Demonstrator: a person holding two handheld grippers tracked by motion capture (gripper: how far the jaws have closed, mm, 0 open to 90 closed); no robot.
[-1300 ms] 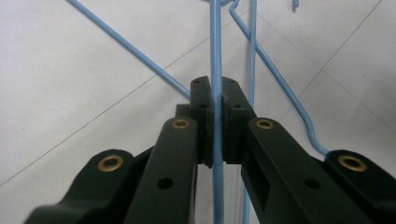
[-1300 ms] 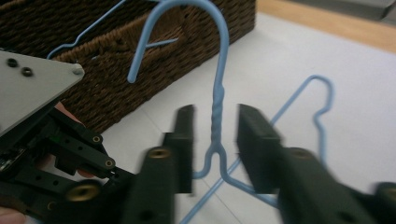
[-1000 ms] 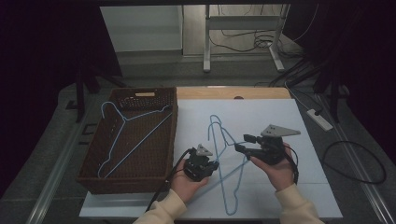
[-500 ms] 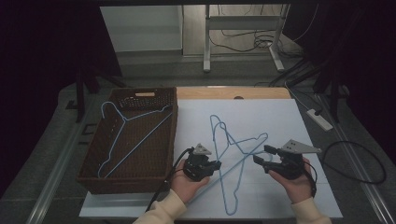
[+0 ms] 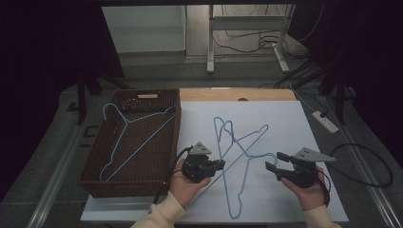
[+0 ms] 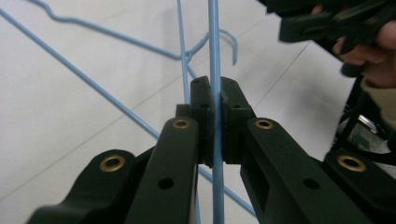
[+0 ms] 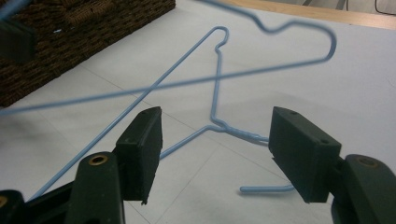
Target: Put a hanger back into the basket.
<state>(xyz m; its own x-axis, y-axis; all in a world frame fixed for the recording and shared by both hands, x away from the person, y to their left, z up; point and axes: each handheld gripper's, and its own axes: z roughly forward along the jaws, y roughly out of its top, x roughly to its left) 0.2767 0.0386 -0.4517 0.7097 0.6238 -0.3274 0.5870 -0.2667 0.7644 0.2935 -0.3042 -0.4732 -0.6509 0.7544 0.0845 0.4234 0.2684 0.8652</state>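
At the far left we see the wicker basket [image 5: 95,156] with one blue hanger [image 5: 124,140] already lying in it, its long bar running diagonally. Just to its right, our left gripper [image 5: 219,164] is clamped tight on the wire of a second hanger [image 5: 247,142], which crosses a third hanger [image 5: 228,142] flat on the white table sheet [image 5: 285,118]. The held wire runs away from the basket, toward our right gripper [image 5: 273,162], which hangs beside its far end with jaws wide apart and nothing between them. The basket lies nearer our left hand; the crossed hanger could snag as we move.
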